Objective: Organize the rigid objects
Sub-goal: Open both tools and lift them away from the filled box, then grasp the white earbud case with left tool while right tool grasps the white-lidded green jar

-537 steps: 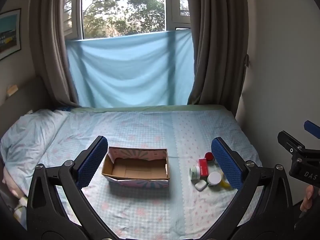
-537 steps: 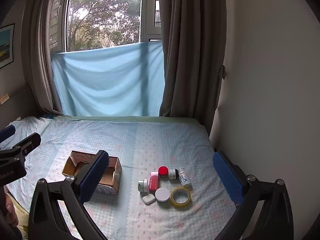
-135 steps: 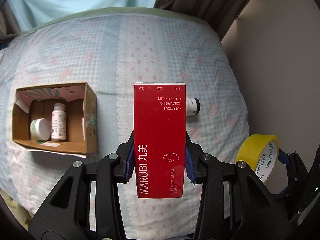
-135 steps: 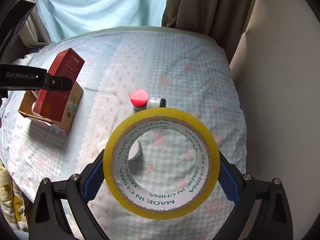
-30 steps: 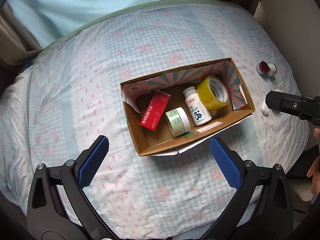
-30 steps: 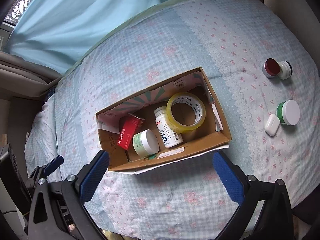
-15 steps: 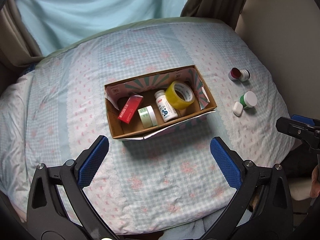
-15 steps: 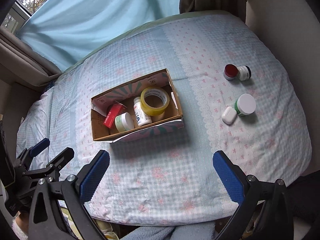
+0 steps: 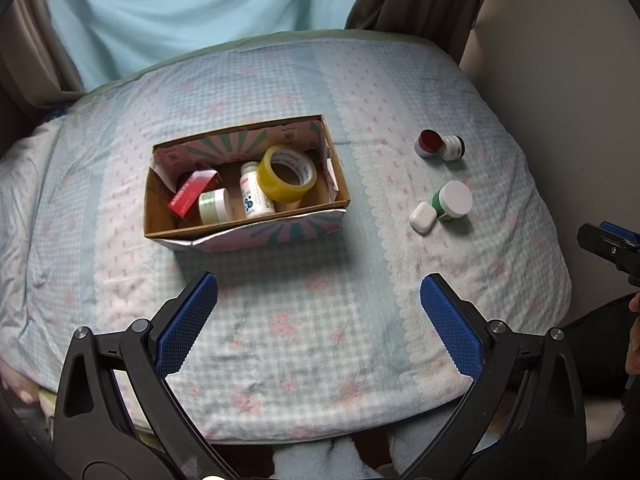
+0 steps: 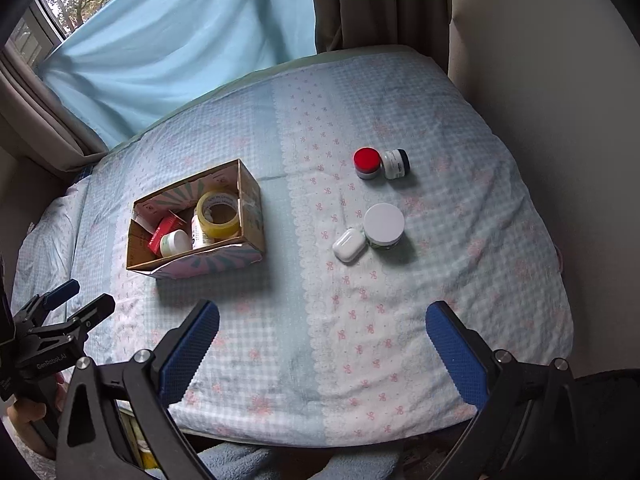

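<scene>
A cardboard box [image 9: 244,236] [image 10: 208,262] sits on the bed. It holds a yellow tape roll [image 9: 287,174] [image 10: 218,214], a white pill bottle [image 9: 254,196], a small white-lidded jar [image 9: 212,206] [image 10: 175,242] and a red carton [image 9: 192,193] [image 10: 164,232]. To its right on the sheet lie a red-lidded jar [image 9: 429,143] [image 10: 367,163], a small black-and-white jar [image 9: 452,147] [image 10: 395,164], a green jar with a white lid [image 9: 454,201] [image 10: 384,225] and a white earbud case [image 9: 423,217] [image 10: 349,245]. My left gripper [image 9: 318,320] and right gripper [image 10: 322,344] are both open and empty, held above the bed's near edge.
The bed has a light blue checked sheet [image 9: 320,340] with pink bows. A blue cloth [image 10: 192,52] hangs over the window behind, with brown curtains [image 10: 380,4] beside it. A beige wall [image 10: 560,100] borders the bed on the right.
Both grippers have pulled back and up from the box, so the box looks smaller and the four loose items on the right have come into view. Nothing on the bed has moved.
</scene>
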Action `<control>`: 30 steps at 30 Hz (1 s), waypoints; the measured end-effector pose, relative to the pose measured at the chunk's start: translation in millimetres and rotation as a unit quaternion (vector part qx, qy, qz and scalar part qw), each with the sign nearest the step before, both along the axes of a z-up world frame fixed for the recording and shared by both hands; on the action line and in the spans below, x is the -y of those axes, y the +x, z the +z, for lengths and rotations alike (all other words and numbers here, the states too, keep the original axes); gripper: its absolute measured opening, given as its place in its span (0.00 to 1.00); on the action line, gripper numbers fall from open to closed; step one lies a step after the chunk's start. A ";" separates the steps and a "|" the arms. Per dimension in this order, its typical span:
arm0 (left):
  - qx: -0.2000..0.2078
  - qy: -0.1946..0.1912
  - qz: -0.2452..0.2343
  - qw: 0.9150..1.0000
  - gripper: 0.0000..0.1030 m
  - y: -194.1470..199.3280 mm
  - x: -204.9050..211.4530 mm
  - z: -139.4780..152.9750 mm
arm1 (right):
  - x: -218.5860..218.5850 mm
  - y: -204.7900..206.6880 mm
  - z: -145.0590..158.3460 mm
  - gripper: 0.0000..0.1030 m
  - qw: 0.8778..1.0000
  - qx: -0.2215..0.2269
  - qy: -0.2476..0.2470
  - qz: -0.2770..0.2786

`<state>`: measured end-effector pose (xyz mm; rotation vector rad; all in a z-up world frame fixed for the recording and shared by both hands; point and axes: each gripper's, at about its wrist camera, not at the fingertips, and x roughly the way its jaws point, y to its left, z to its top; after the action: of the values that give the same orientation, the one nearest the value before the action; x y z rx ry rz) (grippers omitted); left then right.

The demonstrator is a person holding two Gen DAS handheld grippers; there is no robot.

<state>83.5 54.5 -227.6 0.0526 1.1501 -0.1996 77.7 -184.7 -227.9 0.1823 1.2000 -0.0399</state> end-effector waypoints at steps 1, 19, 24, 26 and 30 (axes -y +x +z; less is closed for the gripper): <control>0.001 0.002 0.002 1.000 0.98 -3.1 12.9 -2.4 | 11.6 1.1 -0.7 1.00 1.000 0.002 -0.008 0.009; 0.027 -0.007 -0.110 0.994 0.98 12.5 172.2 -100.8 | 88.0 29.8 -69.7 1.00 0.975 0.097 -0.039 0.197; 0.041 -0.021 -0.147 0.988 0.98 45.4 189.0 -156.8 | 93.7 47.1 -112.2 1.00 0.976 0.100 -0.043 0.186; 0.040 -0.021 -0.160 0.986 0.97 58.1 194.2 -179.0 | 94.2 54.4 -130.9 1.00 0.979 0.097 -0.041 0.178; 0.039 -0.018 -0.191 0.981 0.95 78.4 200.4 -217.2 | 90.7 67.7 -166.3 1.00 0.980 0.086 -0.045 0.171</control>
<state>161.9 -145.9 -444.8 0.2480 1.0500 -0.5553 145.4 -275.4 -394.2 -0.0996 1.0408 0.2188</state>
